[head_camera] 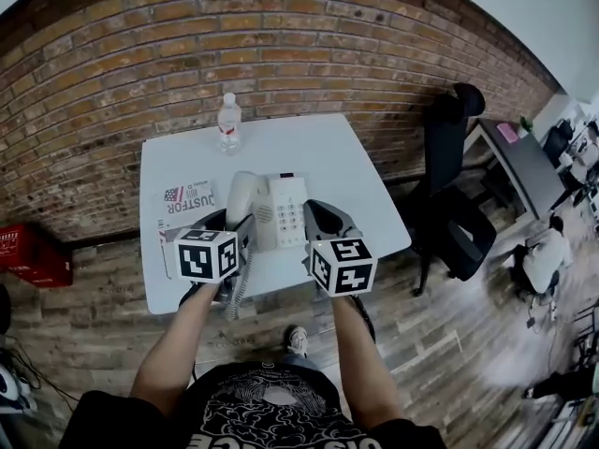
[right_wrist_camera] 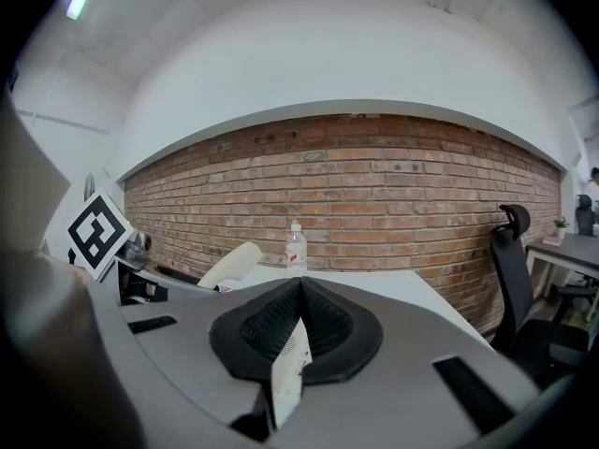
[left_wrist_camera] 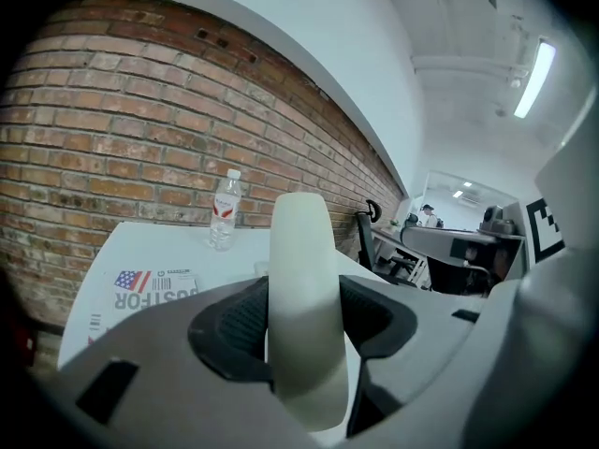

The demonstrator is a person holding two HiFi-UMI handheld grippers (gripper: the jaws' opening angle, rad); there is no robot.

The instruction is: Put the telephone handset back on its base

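Note:
A white telephone base (head_camera: 288, 211) with a keypad lies on the white table (head_camera: 309, 148). Its cream handset (head_camera: 245, 195) stands over the base's left side, and a coiled cord (head_camera: 239, 293) hangs from it past the table's front edge. My left gripper (head_camera: 239, 232) is shut on the handset (left_wrist_camera: 299, 279), which fills the gap between the pads in the left gripper view. My right gripper (head_camera: 314, 221) is at the base's right edge. Its jaws (right_wrist_camera: 298, 321) are pressed on a thin white printed edge (right_wrist_camera: 288, 377), seemingly the base's.
A water bottle (head_camera: 228, 123) stands at the table's far edge by the brick wall. A printed sheet (head_camera: 190, 197) lies left of the phone. A black office chair (head_camera: 449, 185) is right of the table, a red crate (head_camera: 33, 255) on the floor at left.

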